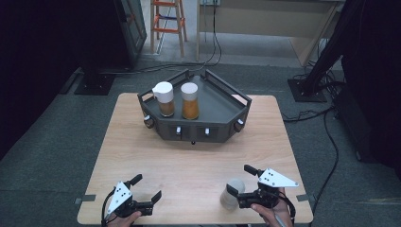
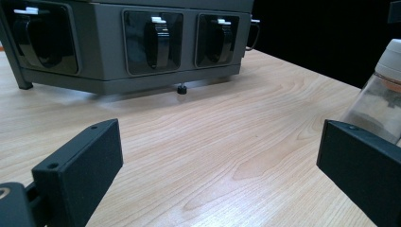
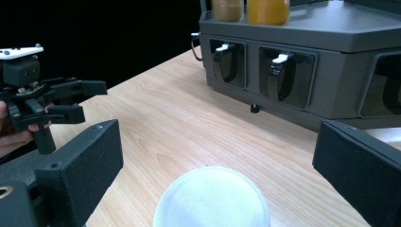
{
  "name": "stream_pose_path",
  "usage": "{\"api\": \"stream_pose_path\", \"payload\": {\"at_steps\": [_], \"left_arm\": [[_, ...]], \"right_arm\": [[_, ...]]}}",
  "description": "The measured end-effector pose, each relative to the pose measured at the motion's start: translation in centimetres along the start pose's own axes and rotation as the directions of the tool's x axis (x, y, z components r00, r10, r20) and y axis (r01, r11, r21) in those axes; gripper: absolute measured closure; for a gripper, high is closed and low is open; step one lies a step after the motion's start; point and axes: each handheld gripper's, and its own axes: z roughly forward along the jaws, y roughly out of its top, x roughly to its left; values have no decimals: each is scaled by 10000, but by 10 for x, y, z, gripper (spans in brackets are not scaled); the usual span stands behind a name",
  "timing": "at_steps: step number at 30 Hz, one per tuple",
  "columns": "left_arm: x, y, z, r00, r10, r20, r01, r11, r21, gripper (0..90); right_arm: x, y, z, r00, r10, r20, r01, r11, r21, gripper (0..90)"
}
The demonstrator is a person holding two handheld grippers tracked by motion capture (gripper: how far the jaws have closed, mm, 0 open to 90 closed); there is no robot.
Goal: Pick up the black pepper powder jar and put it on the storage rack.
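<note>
— wooden table (image 1: 189,165), pale grain, seen from above. what sits on it?

— at the far side, a dark grey angular rack (image 1: 222,111) with low rails. two jars stand upright on its left part, side by side: one with a white lid and brown contents (image 1: 164,98), one with a white lid and orange contents (image 1: 189,100).

— and near the person?

— a third jar with a white lid (image 1: 231,193) stands near the front edge, on the right half of the table, well apart from the rack.

— where are the grippers?

— the right gripper (image 1: 239,178) is spread wide, with the jar close between its black jaws; whether either jaw touches it i cannot tell. in the right gripper view the round white lid (image 3: 212,198) lies low between the jaws.

— the left one?

— the left gripper (image 1: 147,187) rests near the front left corner, jaws released and apart over bare wood, holding nothing.
</note>
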Motion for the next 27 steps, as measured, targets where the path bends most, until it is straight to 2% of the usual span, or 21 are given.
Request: {"api": "stream_pose_path", "payload": {"at_steps": [27], "left_arm": [[0, 0, -1, 10000, 58, 9, -58, 10000, -44, 9]], "right_arm": [[11, -23, 5, 10000, -45, 30, 44, 9993, 360, 23]]}}
